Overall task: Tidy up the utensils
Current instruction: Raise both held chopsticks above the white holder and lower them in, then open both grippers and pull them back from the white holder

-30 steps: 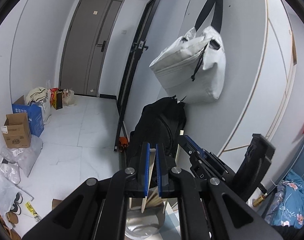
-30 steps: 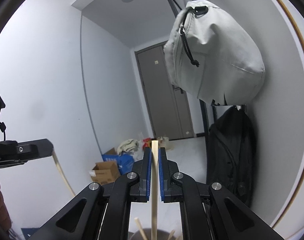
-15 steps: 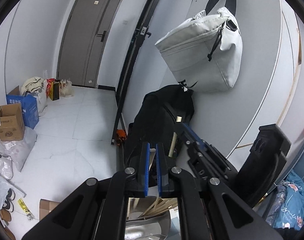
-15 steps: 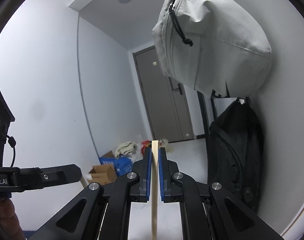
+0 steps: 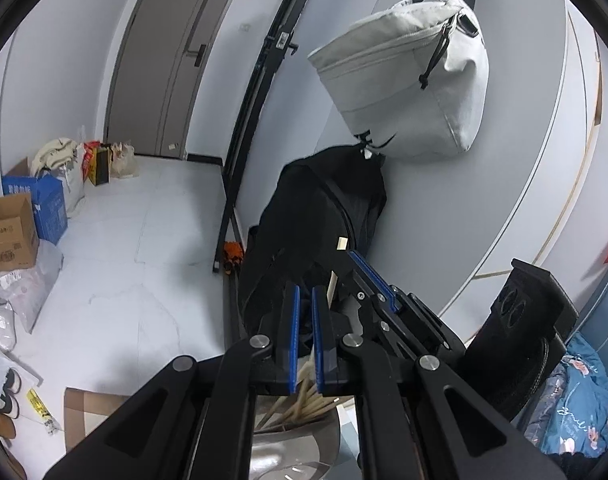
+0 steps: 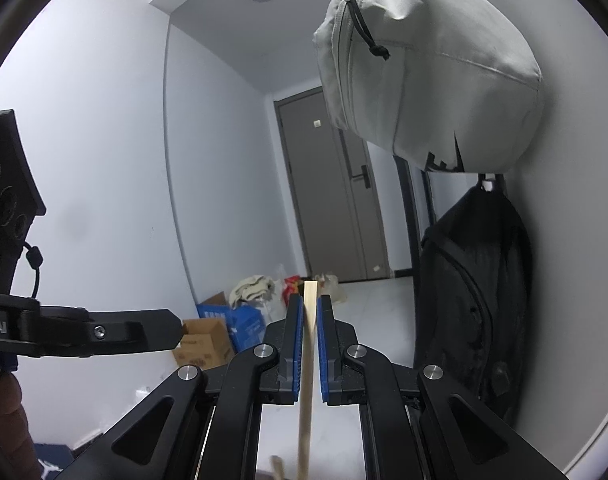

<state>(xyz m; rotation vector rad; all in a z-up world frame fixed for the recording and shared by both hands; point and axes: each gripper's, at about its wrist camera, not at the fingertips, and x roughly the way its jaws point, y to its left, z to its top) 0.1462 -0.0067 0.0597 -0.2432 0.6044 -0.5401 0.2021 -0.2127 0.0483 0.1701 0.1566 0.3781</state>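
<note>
Pale, square-ended wooden chopstick (image 6: 308,344) — upright

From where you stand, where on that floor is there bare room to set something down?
The white tiled floor is bare in its middle, from the grey door forward. Its left edge is crowded with cardboard boxes and plastic bags; the right side holds the black backpack.
</note>
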